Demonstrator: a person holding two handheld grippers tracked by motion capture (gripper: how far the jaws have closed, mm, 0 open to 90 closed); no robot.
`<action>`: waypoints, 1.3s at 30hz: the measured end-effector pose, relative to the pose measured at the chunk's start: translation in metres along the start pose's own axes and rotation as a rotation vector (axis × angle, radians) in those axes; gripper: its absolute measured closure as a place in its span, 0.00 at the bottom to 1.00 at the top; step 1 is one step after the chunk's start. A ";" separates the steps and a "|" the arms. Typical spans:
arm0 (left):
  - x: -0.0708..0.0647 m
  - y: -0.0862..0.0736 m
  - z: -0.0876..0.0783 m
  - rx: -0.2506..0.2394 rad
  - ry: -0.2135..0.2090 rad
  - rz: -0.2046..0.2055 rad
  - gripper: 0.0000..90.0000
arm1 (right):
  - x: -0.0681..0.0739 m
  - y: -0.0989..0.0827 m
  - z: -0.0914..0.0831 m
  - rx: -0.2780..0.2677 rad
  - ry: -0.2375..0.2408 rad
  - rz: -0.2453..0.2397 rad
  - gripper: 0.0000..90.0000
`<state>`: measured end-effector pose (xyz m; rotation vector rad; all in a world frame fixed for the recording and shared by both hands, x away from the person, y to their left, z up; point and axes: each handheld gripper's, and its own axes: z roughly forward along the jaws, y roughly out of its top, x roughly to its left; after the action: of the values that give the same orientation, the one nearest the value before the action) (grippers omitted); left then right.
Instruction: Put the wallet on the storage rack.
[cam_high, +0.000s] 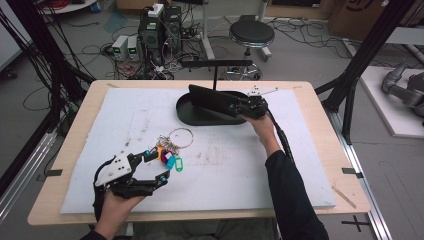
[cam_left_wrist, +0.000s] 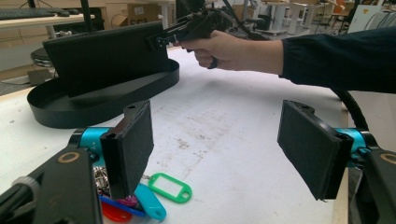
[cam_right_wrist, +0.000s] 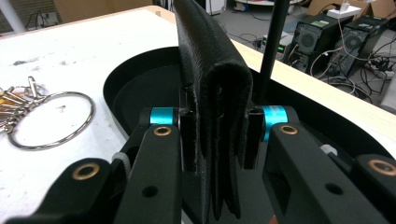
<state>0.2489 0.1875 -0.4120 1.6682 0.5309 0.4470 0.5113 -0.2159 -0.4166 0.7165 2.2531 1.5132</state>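
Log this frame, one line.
left tongs: open beside key bunch | right tongs: shut on wallet, upright over black tray

No text, label, brand, number or sign can be read in any of the views. The green key tag (cam_left_wrist: 171, 187) lying just ahead of the left gripper (cam_left_wrist: 219, 149) has a label window that looks blank, and the equipment on the floor beyond the right gripper (cam_right_wrist: 215, 135) is too small and blurred to read.
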 end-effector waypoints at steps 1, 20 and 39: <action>0.000 0.000 0.000 0.002 -0.001 0.000 0.30 | -0.001 -0.001 0.001 0.000 0.003 0.003 0.84; 0.000 -0.002 0.000 0.008 -0.006 0.000 0.30 | -0.009 -0.010 0.004 0.014 -0.008 0.043 0.83; -0.001 -0.003 0.002 0.026 -0.009 0.009 0.30 | -0.012 -0.014 0.004 0.092 -0.080 0.054 0.73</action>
<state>0.2486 0.1854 -0.4154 1.6976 0.5248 0.4412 0.5202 -0.2246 -0.4309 0.8554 2.2731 1.3863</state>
